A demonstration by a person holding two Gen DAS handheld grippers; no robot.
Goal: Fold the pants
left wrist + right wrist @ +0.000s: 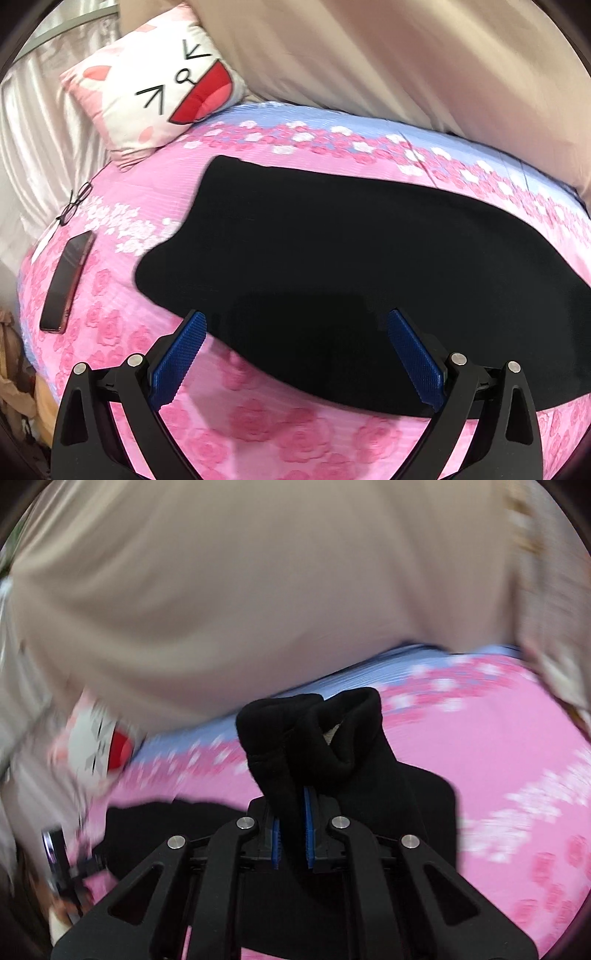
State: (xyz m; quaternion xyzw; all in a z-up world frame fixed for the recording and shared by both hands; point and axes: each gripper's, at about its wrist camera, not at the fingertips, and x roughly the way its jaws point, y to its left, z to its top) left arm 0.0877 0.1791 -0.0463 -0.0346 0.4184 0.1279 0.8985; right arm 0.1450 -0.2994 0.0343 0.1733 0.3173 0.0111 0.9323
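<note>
Black pants (332,251) lie spread on a pink flowered bedsheet (258,424), running from the middle to the right edge of the left wrist view. My left gripper (295,328) is open and empty, its blue pads (181,354) just over the near edge of the pants. In the right wrist view my right gripper (291,808) is shut on a bunched end of the black pants (314,731) and holds it lifted above the bed. The rest of the cloth hangs under that gripper.
A cat-face pillow (159,85) leans at the back left. Glasses (75,203) and a phone (68,280) lie on the sheet's left side. A beige curtain (406,55) hangs behind the bed; it also fills the top of the right wrist view (221,590).
</note>
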